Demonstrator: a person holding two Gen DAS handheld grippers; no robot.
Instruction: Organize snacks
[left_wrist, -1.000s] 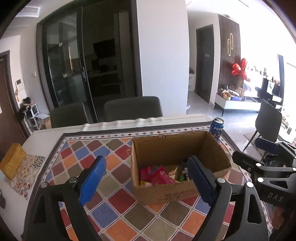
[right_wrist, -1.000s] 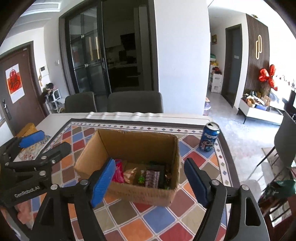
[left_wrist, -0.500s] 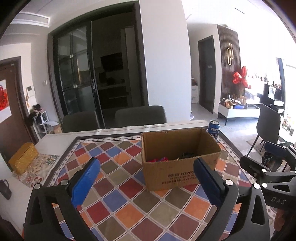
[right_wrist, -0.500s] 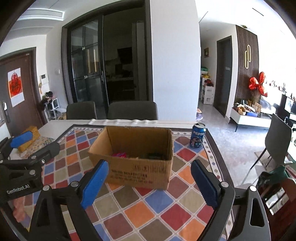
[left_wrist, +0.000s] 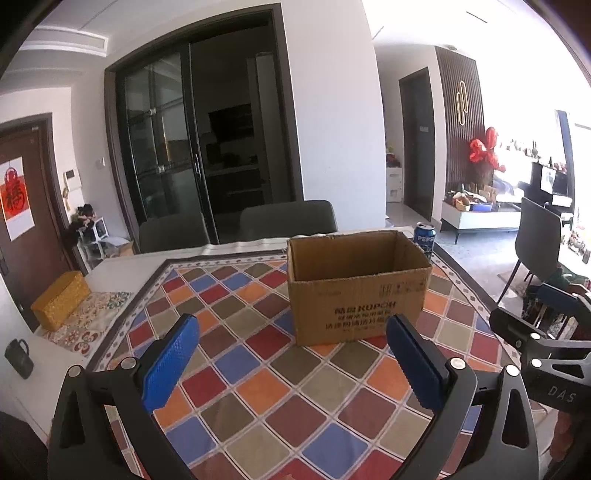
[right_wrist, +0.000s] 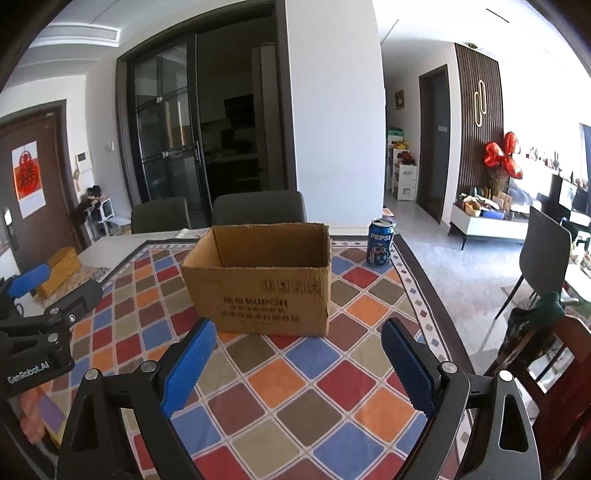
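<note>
On the far left of the table sits a yellow box (left_wrist: 61, 300) on a patterned mat (left_wrist: 90, 319), well clear of the work. The left gripper (left_wrist: 291, 356) hovers over the near part of the checked tablecloth (left_wrist: 258, 387) with its blue fingers spread wide and nothing between them. To its right the cardboard box (right_wrist: 264, 280) stands upright near the middle of the table, open at the top; its inside is hidden from this low angle, so whether snacks lie in it cannot be told. The right gripper (right_wrist: 299, 363) also stands wide and empty, in front of the box. The soda can (right_wrist: 380, 242) stands at the far right, near the table's edge; a careless sweep toward the box could likely knock it over or off. The light box could also slide if a finger catches its wall.
</note>
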